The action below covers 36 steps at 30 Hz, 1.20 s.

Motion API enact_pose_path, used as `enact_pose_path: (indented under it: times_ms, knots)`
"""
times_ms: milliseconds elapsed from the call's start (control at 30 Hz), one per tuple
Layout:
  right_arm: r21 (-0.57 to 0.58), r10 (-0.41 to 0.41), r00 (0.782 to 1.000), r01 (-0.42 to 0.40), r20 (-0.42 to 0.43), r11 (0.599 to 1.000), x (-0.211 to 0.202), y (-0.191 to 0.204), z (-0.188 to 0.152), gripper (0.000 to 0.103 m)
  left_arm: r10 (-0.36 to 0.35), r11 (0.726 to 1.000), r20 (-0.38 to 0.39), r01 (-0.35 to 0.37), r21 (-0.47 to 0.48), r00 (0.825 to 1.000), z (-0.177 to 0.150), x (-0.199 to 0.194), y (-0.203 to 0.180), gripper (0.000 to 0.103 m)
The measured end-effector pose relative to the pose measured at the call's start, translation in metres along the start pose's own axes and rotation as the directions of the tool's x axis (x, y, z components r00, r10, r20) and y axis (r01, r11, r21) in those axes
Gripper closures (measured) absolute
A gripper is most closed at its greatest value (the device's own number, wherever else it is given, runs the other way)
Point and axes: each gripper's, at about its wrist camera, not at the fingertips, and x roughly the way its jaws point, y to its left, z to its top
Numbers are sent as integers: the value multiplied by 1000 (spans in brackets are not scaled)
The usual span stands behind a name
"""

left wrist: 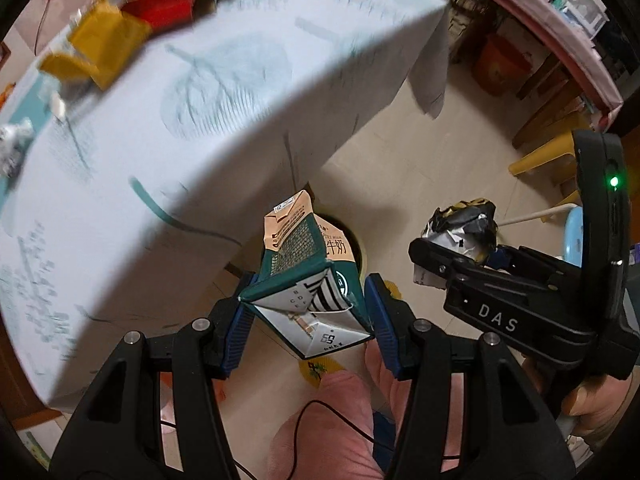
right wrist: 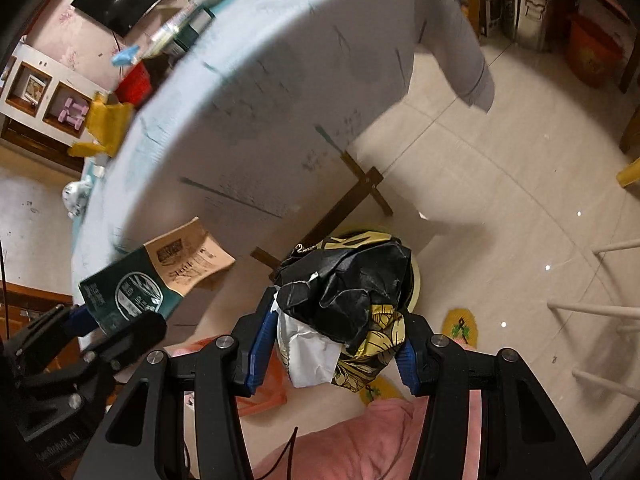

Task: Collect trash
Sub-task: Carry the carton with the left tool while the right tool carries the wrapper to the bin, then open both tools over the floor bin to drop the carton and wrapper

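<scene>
My left gripper [left wrist: 306, 312] is shut on a green and tan milk carton [left wrist: 308, 272], held in the air beside the table edge; the carton also shows in the right wrist view [right wrist: 156, 280]. My right gripper [right wrist: 332, 344] is shut on a crumpled black and gold wrapper [right wrist: 352, 300], which also shows in the left wrist view [left wrist: 464, 228]. Both are held above a round yellowish bin [right wrist: 414, 280] on the floor, mostly hidden by the trash; its rim shows in the left wrist view [left wrist: 356, 248].
A table with a pale blue leaf-print cloth [left wrist: 180, 120] fills the left. On it sit yellow packaging [left wrist: 96, 48], a red box [left wrist: 164, 4] and crumpled foil [left wrist: 14, 140]. An orange bucket [left wrist: 502, 64], a yellow stool [left wrist: 548, 156] and white rack rods [right wrist: 600, 312] stand on the tiled floor.
</scene>
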Motion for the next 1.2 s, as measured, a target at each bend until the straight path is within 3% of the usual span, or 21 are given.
enact_pose_path:
  times_ms: [233,400,500,600,733,933,1200]
  knots:
    - [-2,35,998,-35,-44,999,64,-20,2,50,22,999,-42,-24,-39,999,-9,68,9,52]
    - [-24,33,997,-35,-69,999,106,-31,4,49,8,1000,-25,-8,-8,1000,-12,104,8,52]
    - [-36,32,996,-35,-80,999,128,-40,4,49,42,998,19,-43,45,999,-17,119,1,52]
    - [-44,37,995,-41,-94,998,151,-49,6,48,56,991,74,-64,114,996,-22,128,-9,52]
    - [-43,45,994,-49,-103,998,174,-59,7,46,43,984,72,-55,171,996,-27,143,-17,51]
    - [-27,75,991,-79,-115,997,191,-71,6,36,95,978,83,-109,176,992,-28,158,-32,51]
    - [-45,93,988,-100,-125,994,190,-71,10,35,128,978,76,-138,155,989,-27,149,-35,51]
